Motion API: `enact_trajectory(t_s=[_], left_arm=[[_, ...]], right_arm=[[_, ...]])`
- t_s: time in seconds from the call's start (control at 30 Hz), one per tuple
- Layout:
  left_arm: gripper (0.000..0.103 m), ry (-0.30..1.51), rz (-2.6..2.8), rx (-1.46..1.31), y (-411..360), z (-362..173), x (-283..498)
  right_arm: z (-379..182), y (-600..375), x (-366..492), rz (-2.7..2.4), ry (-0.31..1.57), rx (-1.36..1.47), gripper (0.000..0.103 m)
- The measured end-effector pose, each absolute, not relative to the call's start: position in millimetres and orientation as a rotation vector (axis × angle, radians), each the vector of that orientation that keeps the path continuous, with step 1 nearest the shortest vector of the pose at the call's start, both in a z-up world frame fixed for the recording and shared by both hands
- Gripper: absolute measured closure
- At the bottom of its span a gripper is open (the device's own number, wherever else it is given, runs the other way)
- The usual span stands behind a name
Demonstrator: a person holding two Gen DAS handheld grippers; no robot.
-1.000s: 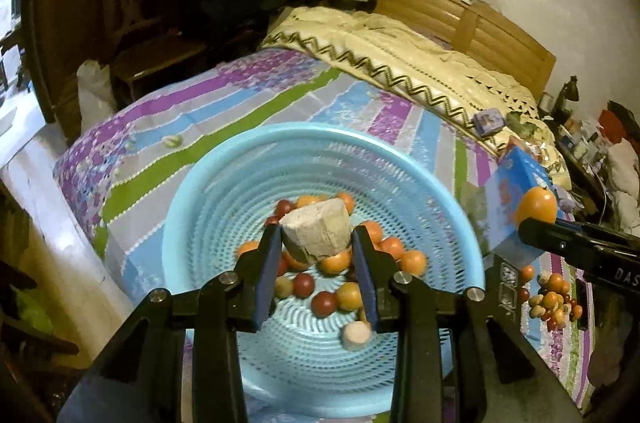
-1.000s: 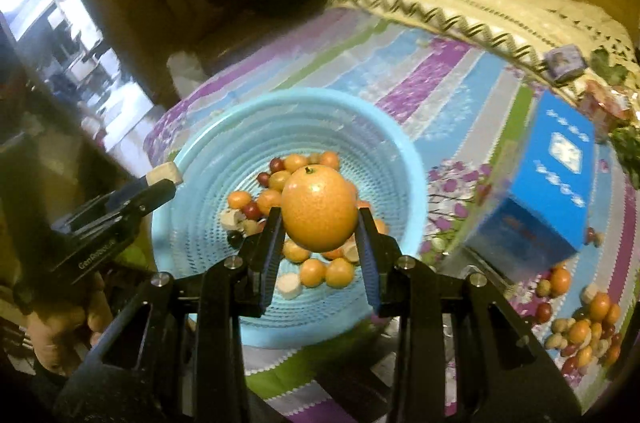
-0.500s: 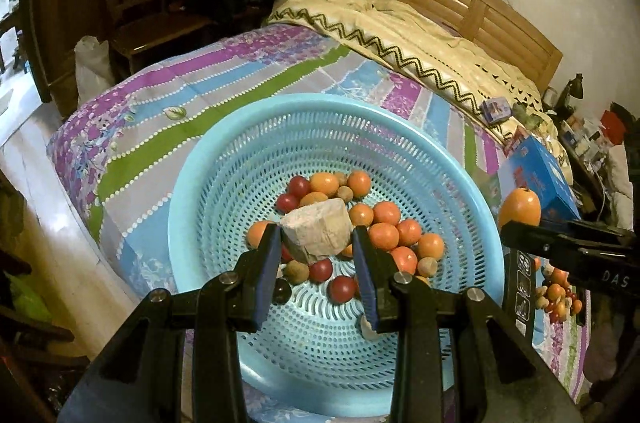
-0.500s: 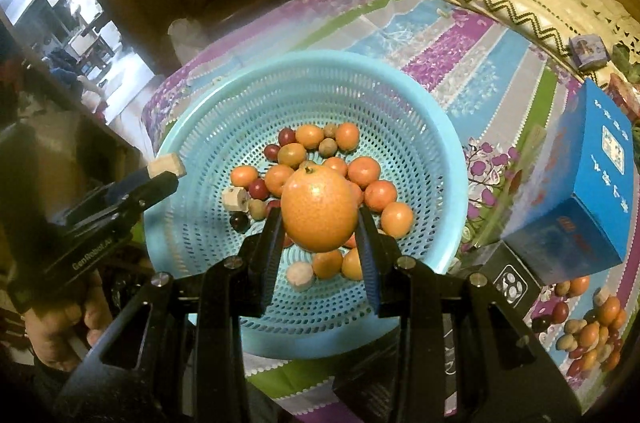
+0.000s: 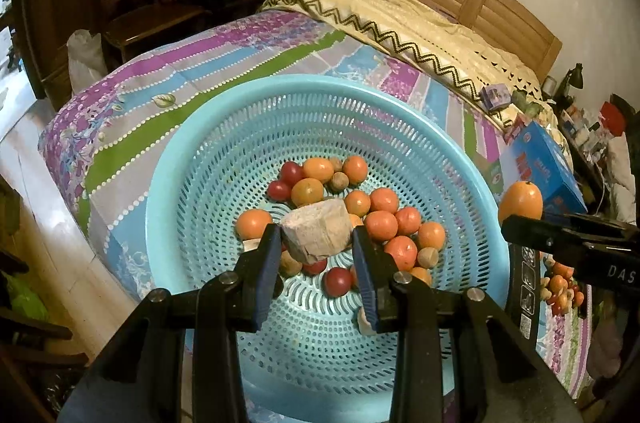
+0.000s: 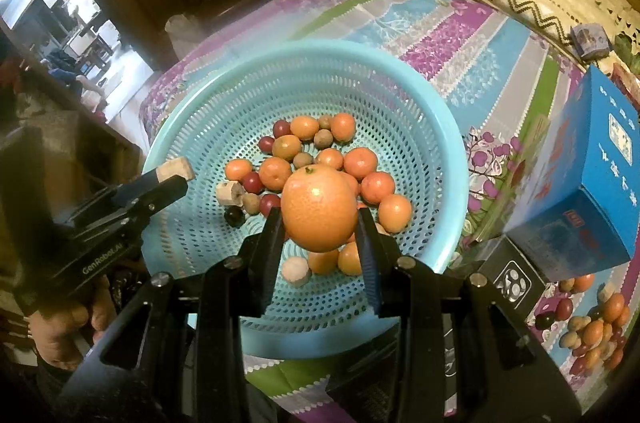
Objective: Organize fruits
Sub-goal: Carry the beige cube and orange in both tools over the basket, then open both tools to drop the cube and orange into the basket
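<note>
A round light-blue perforated basket (image 5: 192,159) (image 6: 440,127) sits on the striped bedspread and holds several small oranges, dark red fruits and pale brown ones. My left gripper (image 5: 316,239) is shut on a pale beige cut chunk (image 5: 316,229), held over the basket's middle. My right gripper (image 6: 318,223) is shut on a large orange (image 6: 318,209) above the fruit pile. In the left wrist view the right gripper's orange (image 5: 520,201) shows at the right, over the basket's rim. In the right wrist view the left gripper's chunk (image 6: 174,169) shows at the left.
A blue carton (image 6: 588,179) (image 5: 536,159) and a small black box (image 6: 516,275) stand right of the basket. More loose fruit (image 6: 592,327) lies on the bedspread at lower right. A cream blanket (image 5: 420,27) and wooden headboard lie beyond. The bed's edge and floor are at left.
Both grippers have sunk toward the basket and tipped further down, so the basket and its fruit look larger. Each still grips the same piece.
</note>
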State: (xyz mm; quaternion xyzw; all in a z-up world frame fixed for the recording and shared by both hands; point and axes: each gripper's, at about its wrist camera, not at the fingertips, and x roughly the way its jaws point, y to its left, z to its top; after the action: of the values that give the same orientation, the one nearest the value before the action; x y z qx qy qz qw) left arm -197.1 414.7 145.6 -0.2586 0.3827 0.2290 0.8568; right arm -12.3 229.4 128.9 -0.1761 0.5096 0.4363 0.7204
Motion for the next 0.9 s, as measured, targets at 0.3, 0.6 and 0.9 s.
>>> enact_trajectory(t_s=[0.3,0.6,0.9], left_arm=[[0.066,0.830,0.478,-0.549,414.5,140.4,-191.9],[0.060,0.856,0.484,-0.548,413.8,132.3,-189.5],[0.048,0.844,0.503,-0.557,418.5,132.3,-191.8]], right_arm=[[123.9,227.2,-10.5,0.971,1.142,-0.390,0.066],[118.6,227.0,-9.6,0.967,1.156,-0.389,0.065],[121.9,226.7,-9.6,0.962,1.133,-0.387,0.049]])
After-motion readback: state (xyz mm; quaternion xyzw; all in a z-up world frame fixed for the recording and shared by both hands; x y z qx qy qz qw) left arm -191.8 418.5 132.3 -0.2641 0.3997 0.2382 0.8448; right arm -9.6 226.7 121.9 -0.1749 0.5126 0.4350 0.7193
